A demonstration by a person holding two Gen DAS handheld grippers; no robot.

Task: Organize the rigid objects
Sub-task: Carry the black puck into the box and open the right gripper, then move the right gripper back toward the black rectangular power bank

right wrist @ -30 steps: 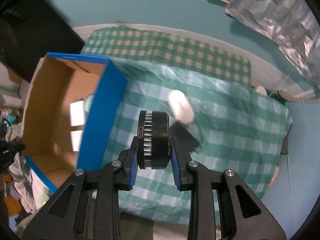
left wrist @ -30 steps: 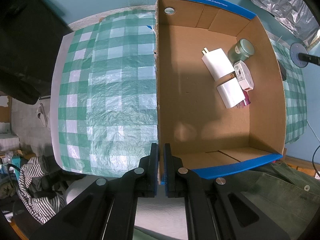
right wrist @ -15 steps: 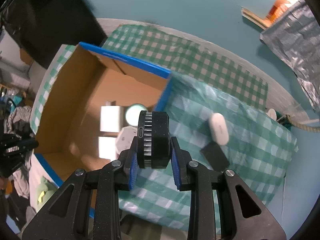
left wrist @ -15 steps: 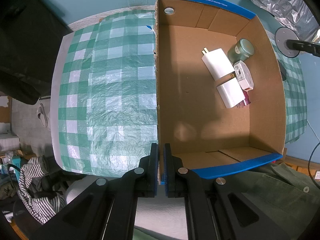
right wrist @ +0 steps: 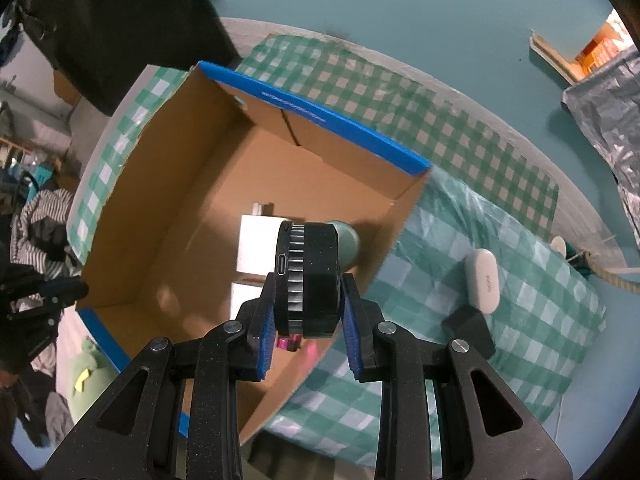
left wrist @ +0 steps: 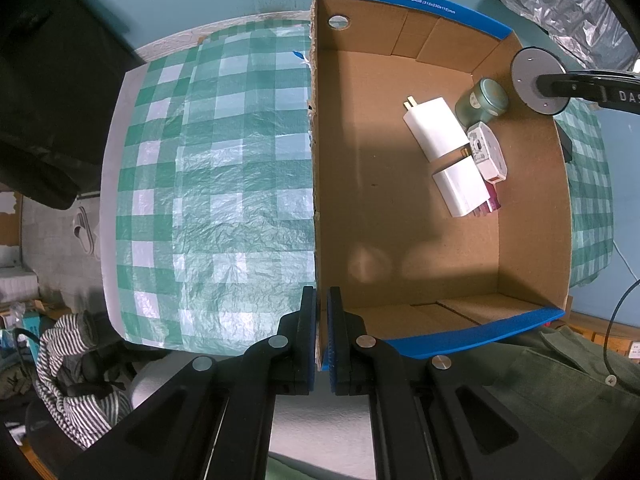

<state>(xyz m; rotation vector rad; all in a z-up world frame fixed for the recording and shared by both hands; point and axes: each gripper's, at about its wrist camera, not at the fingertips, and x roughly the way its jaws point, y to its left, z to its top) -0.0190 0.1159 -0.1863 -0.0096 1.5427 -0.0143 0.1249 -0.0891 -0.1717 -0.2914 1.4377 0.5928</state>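
An open cardboard box [left wrist: 440, 0] with blue-taped rims stands on a green checked cloth [left wrist: 208, 184]. Inside lie two white chargers [left wrist: 434, 128], a green round tin [left wrist: 482, 102], a small white device [left wrist: 488, 154] and a pink item [left wrist: 490, 204]. My left gripper [left wrist: 322, 336] points down and is shut on the box's left wall near its front corner. My right gripper [right wrist: 310, 312] is shut on a black round device [right wrist: 310, 280] with a ribbed ring and a port. It hangs above the box [right wrist: 328, 120], over the chargers. From the left wrist the device shows as a grey disc [left wrist: 536, 80].
On the cloth to the right of the box lie a white oval case [right wrist: 484, 280] and a black block [right wrist: 468, 328]. A silver bag [right wrist: 600, 100] lies beyond the table. Striped clothing [left wrist: 68, 380] and a green plush [right wrist: 86, 376] sit below the table's front edge.
My right gripper carried the black device leftward from over the cloth to above the box's inside. The left gripper kept its hold on the box wall without moving.
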